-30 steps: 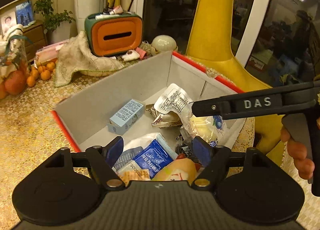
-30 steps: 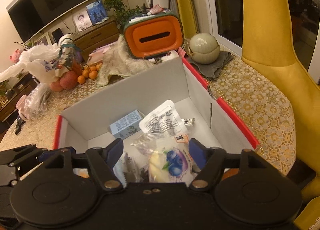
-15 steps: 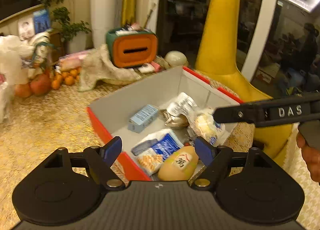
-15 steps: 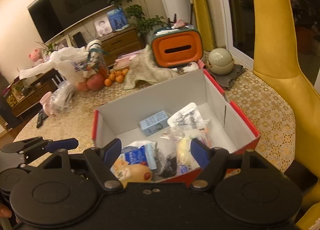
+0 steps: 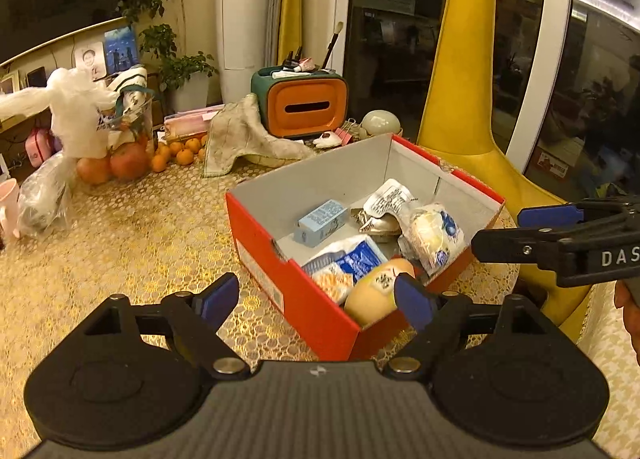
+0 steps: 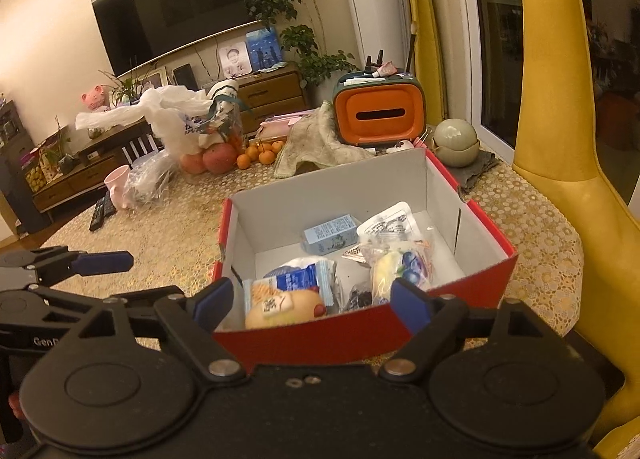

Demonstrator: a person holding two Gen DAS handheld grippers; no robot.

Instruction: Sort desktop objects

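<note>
Left gripper (image 5: 316, 295) and right gripper (image 6: 310, 301): both empty, jaws opening wide, held above the near side of the red box (image 6: 360, 333). Box sits on gold-patterned table (image 5: 132, 235), holding blue carton (image 6: 330, 235), snack packets (image 6: 394, 267), round bun (image 5: 376, 291).

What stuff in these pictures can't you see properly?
- Box floor: in both views, packets cover much of the red box.
- Yellow bun packet: right wrist view, the box's near wall cuts off its bottom.
- Small blue carton: print too small to read, both views.
- Right gripper: left wrist view, cut off by the picture's edge.
</note>
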